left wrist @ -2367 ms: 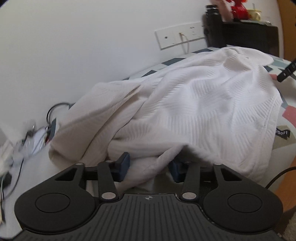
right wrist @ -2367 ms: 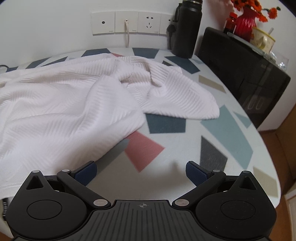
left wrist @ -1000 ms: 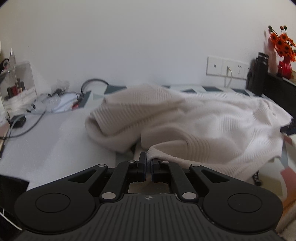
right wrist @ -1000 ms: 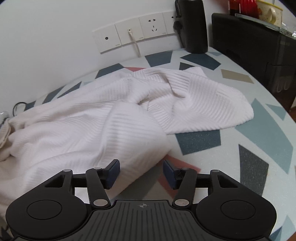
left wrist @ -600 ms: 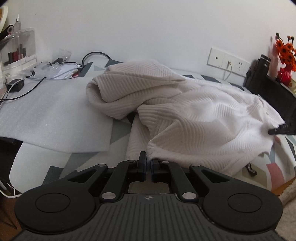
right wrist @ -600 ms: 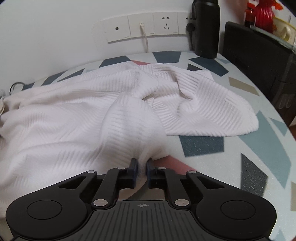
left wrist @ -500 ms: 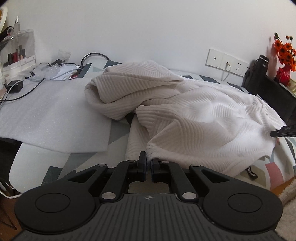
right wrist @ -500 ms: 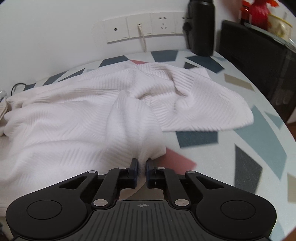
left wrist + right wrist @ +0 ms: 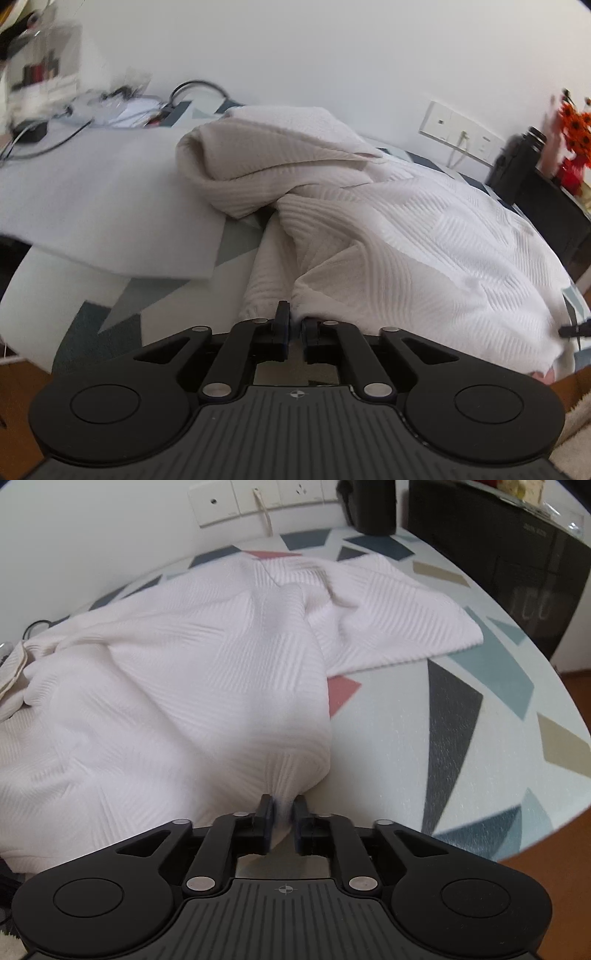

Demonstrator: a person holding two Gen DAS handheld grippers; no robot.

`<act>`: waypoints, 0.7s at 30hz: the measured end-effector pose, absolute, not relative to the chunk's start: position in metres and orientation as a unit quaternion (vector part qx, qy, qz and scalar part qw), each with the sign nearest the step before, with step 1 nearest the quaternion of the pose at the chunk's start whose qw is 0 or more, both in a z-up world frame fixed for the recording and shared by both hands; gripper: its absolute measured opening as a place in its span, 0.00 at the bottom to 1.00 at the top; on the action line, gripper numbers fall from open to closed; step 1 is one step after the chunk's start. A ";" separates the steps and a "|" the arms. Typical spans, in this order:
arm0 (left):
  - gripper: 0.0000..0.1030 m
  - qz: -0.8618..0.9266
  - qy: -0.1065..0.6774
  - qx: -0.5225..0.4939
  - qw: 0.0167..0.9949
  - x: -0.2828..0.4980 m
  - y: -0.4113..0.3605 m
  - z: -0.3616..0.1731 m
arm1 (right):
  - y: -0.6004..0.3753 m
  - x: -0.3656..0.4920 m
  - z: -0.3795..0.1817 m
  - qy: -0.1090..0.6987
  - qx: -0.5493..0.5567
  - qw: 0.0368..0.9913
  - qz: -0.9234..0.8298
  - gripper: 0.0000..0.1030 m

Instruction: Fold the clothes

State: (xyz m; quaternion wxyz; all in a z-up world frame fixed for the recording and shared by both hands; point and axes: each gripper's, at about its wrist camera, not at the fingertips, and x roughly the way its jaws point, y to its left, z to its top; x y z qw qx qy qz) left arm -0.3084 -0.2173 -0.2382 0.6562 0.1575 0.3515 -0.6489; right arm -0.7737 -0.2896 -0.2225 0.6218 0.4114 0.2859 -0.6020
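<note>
A white ribbed garment [image 9: 424, 251] lies crumpled across the patterned table [image 9: 122, 299]. My left gripper [image 9: 294, 325] is shut on its near hem, with cloth pinched between the blue pads. In the right wrist view the same garment [image 9: 177, 686] spreads to the left and far side, and one flat part reaches right toward the table's middle. My right gripper [image 9: 283, 812] is shut on a bunched edge of it, which rises a little off the table [image 9: 406, 738]. The tip of the other gripper [image 9: 576, 329] shows at the far right of the left wrist view.
A white foam sheet [image 9: 92, 206] covers the table's left part, with cables and a clear box [image 9: 40, 66] behind it. Wall sockets [image 9: 258, 498], a black bottle [image 9: 371, 506] and a black cabinet [image 9: 517, 554] stand at the back right. The rounded table edge [image 9: 546, 834] drops to a wooden floor.
Both grippers went from open to shut on the garment's edge. In the last half second both have drawn the cloth nearer and lifted it slightly, bunching it at the right gripper.
</note>
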 end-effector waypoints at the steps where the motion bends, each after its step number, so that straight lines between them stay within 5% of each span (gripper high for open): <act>1: 0.22 -0.646 0.357 0.155 0.657 -0.307 -0.217 -0.238 | -0.289 -0.772 -0.218 0.285 0.406 0.619 -0.609 0.27; 4: 0.65 -0.639 0.355 0.137 0.668 -0.298 -0.207 -0.231 | -0.287 -0.766 -0.196 0.274 0.378 0.608 -0.642 0.54; 5: 0.67 -0.636 0.353 0.130 0.674 -0.295 -0.202 -0.227 | -0.288 -0.765 -0.187 0.266 0.370 0.607 -0.651 0.62; 10: 0.68 -0.649 0.331 0.078 0.680 -0.277 -0.174 -0.202 | -0.293 -0.756 -0.136 0.207 0.360 0.625 -0.661 0.77; 21: 0.68 -0.700 0.237 0.033 0.673 -0.256 -0.205 -0.118 | -0.346 -0.713 -0.010 0.140 0.263 0.696 -0.653 0.89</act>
